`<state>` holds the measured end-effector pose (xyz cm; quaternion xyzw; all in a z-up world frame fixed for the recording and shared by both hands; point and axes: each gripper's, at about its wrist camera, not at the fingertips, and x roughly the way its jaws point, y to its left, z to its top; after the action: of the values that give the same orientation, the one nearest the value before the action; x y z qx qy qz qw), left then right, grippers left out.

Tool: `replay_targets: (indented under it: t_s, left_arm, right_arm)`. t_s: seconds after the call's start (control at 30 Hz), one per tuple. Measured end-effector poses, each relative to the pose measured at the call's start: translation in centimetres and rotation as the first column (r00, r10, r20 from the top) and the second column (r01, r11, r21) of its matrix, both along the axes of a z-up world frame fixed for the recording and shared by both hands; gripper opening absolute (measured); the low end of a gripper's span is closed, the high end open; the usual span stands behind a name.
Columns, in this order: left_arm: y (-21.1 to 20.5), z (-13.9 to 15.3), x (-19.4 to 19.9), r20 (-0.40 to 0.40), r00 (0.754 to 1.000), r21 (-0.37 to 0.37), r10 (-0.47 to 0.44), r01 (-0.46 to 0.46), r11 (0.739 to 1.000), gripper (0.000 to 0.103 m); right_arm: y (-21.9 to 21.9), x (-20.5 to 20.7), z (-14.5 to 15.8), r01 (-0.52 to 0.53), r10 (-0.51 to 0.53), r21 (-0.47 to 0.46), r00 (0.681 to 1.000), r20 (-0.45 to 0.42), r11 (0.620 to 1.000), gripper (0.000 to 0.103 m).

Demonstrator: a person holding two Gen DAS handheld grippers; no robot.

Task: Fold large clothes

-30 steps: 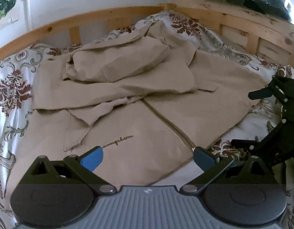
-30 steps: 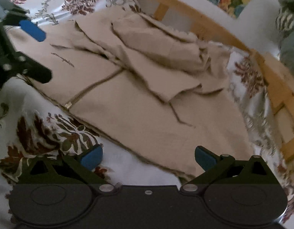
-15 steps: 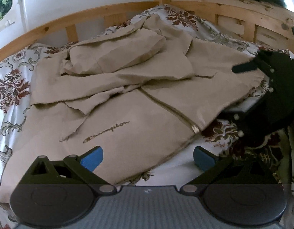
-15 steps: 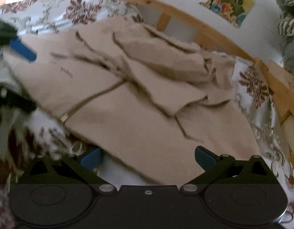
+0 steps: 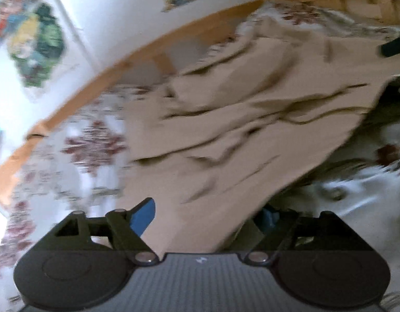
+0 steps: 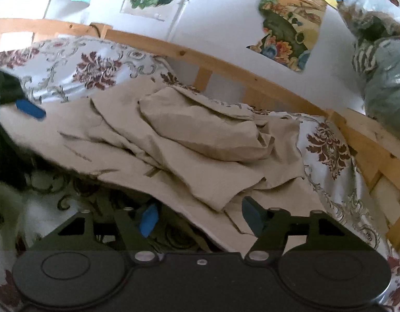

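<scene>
A beige zip jacket point(image 5: 252, 130) lies crumpled on a floral bedsheet point(image 5: 96, 150), its sleeves and hood bunched toward the headboard. Its near hem runs between the fingers of my left gripper point(image 5: 207, 215): one blue pad point(image 5: 145, 215) shows above the cloth, the other sits under the raised edge. The jaws are closing but still stand apart. In the right wrist view the jacket point(image 6: 200, 143) has its hem between the fingers of my right gripper point(image 6: 200, 217), one pad under the edge and one over it. These jaws are closing too, with a gap left.
A wooden bed rail point(image 6: 226, 70) curves behind the jacket and down the right side. Colourful posters point(image 6: 288, 23) hang on the white wall. A grey-green bundle point(image 6: 381, 83) sits at the far right. A blue pad of the left gripper point(image 6: 31, 109) shows at the left edge.
Both grippers have pushed in onto the jacket's near hem and tipped. Their jaws have narrowed, and the hem now sits between the fingers, raised off the sheet.
</scene>
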<state>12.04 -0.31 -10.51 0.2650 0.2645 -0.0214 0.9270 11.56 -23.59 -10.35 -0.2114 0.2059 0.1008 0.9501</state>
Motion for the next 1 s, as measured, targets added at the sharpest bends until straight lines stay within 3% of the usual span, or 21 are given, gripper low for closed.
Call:
replay_targets:
  t_s: [0.07, 0.13, 0.23, 0.27, 0.37, 0.4, 0.43, 0.47, 0.53, 0.57, 0.77, 1.0]
  left_arm:
    - [1.2, 0.0, -0.5, 0.052, 0.995, 0.007, 0.090, -0.091, 0.996, 0.087]
    - [2.7, -0.1, -0.5, 0.052, 0.982, -0.024, 0.179, -0.178, 0.984, 0.086]
    - [4.2, -0.3, 0.0, 0.011, 0.978, -0.055, 0.208, -0.207, 0.977, 0.086]
    - [4.4, -0.4, -0.1, 0.014, 0.979, -0.056, 0.205, -0.204, 0.977, 0.084]
    - [4.4, -1.1, 0.4, 0.012, 0.981, -0.041, 0.191, -0.191, 0.981, 0.062]
    - [4.4, -1.4, 0.5, 0.006, 0.983, -0.040, 0.183, -0.182, 0.982, 0.047]
    - [4.3, -1.6, 0.5, 0.001, 0.986, -0.046, 0.169, -0.169, 0.985, 0.029]
    - [4.3, -2.0, 0.5, 0.003, 0.988, -0.058, 0.157, -0.157, 0.986, 0.022]
    - [4.2, -1.5, -0.2, 0.034, 0.990, -0.087, 0.140, -0.137, 0.987, 0.010]
    - [4.3, -1.1, -0.7, 0.044, 0.991, -0.110, 0.125, -0.119, 0.987, 0.007]
    - [5.8, 3.9, -4.1, 0.066, 0.997, -0.212, 0.033, -0.018, 0.977, 0.003]
    - [9.3, 12.0, -8.3, 0.007, 0.995, -0.285, -0.096, 0.094, 0.954, 0.003]
  right_arm:
    - [0.5, 0.0, -0.5, 0.019, -0.020, -0.104, 1.000, -0.015, 0.994, 0.071]
    - [0.6, 0.0, -1.4, 0.030, -0.040, -0.239, 0.999, -0.035, 0.970, 0.079]
    - [-0.3, 0.2, -2.8, 0.050, -0.094, -0.361, 0.990, -0.104, 0.931, 0.081]
    - [-0.8, 0.3, -3.0, 0.059, -0.110, -0.356, 0.986, -0.125, 0.933, 0.079]
    - [-2.4, 1.0, -2.9, 0.148, -0.200, -0.317, 0.970, -0.139, 0.937, 0.076]
    - [-2.7, 1.1, -2.8, 0.163, -0.212, -0.298, 0.967, -0.140, 0.940, 0.073]
    - [-2.8, 1.1, -2.9, 0.169, -0.215, -0.285, 0.967, -0.139, 0.943, 0.051]
    - [-2.7, 1.1, -3.1, 0.172, -0.219, -0.296, 0.966, -0.136, 0.940, 0.020]
    - [-2.2, 0.9, -3.4, 0.161, -0.212, -0.317, 0.968, -0.132, 0.935, 0.017]
    - [-2.0, 0.7, -3.2, 0.160, -0.208, -0.310, 0.970, -0.127, 0.937, 0.006]
    - [-1.5, -2.2, 0.8, 0.197, -0.219, -0.284, 0.974, -0.050, 0.938, 0.005]
    - [-1.4, -8.3, 7.1, 0.146, -0.157, -0.304, 0.988, -0.009, 0.941, 0.005]
